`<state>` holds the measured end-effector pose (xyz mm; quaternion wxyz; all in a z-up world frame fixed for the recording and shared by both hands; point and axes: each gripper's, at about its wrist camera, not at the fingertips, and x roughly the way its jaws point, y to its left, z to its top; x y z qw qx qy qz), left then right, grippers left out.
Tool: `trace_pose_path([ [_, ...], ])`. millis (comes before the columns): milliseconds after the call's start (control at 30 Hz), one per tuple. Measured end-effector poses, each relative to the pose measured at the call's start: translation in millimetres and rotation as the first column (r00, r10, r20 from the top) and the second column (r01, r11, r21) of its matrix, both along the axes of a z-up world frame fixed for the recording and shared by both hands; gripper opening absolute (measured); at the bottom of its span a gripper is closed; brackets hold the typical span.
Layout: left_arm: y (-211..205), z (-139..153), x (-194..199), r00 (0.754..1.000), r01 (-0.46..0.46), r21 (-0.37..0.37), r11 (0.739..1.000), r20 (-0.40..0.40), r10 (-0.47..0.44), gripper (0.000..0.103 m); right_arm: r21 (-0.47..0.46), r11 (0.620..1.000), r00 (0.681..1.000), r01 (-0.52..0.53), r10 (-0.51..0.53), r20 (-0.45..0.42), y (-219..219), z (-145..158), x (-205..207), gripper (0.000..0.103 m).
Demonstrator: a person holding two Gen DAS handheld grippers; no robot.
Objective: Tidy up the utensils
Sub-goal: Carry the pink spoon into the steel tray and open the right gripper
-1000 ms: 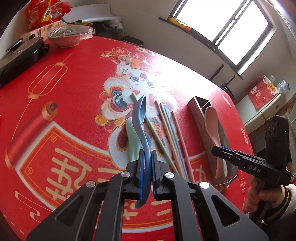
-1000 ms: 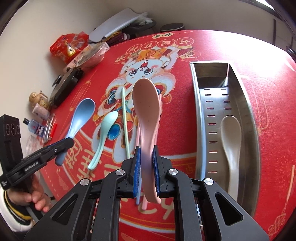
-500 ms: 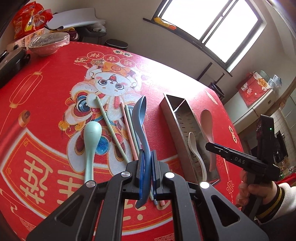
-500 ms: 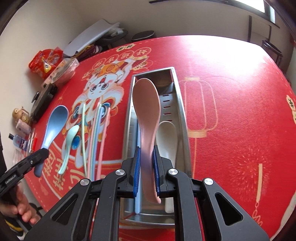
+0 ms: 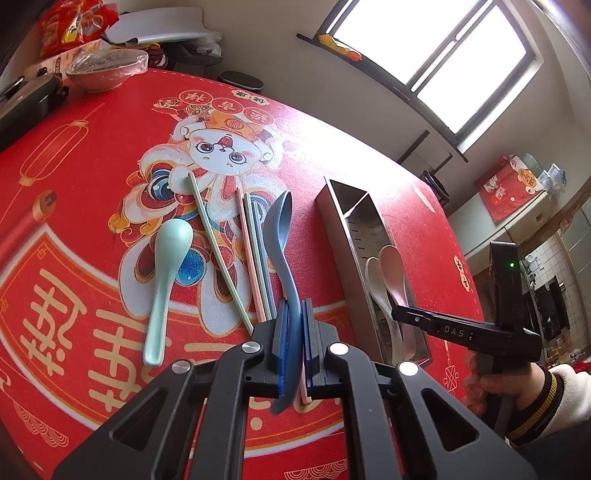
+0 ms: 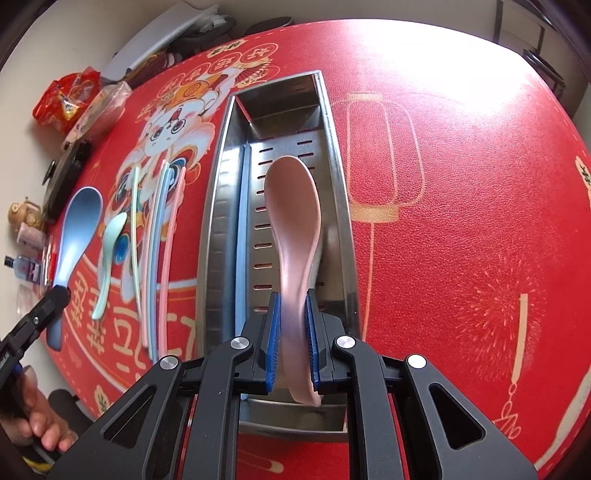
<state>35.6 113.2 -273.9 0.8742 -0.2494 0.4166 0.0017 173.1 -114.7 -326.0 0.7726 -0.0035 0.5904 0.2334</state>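
My left gripper (image 5: 294, 339) is shut on the handle of a blue spoon (image 5: 282, 236), held above the red table mat with its bowl pointing away. My right gripper (image 6: 293, 339) is shut on a pink spoon (image 6: 293, 206) and holds it inside the steel utensil tray (image 6: 221, 192), over the slotted floor. A blue chopstick (image 6: 241, 229) lies along the tray's left side and a white spoon (image 5: 373, 280) lies under the pink one. On the mat left of the tray lie a mint green spoon (image 5: 168, 266) and several pastel chopsticks (image 5: 251, 251).
A covered pink bowl (image 5: 105, 70), snack bags (image 5: 70, 26) and a black appliance (image 5: 26, 103) crowd the table's far left edge. A person's hand (image 5: 495, 384) with a striped cuff holds the right gripper's handle. A window is beyond the table.
The right gripper carried the pink spoon from over the chopsticks to the right and lowered it into the tray. The left gripper shifted right with the blue spoon, toward the tray.
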Motion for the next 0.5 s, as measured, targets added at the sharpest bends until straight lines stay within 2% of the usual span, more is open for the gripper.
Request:
trace_pose_path([
  [167,-2.5,1.5,0.3,1.000,0.011,-0.003,1.000,0.008,-0.011,0.007,0.007,1.000,0.999,0.006,-0.006,-0.033,-1.0,-5.4,-0.5,0.013],
  [500,-3.1,4.0,-1.5,1.000,0.019,-0.005,1.000,0.011,-0.019,0.007,0.009,1.000,1.000,0.017,-0.016,-0.021,-1.1,-2.2,-1.3,0.015],
])
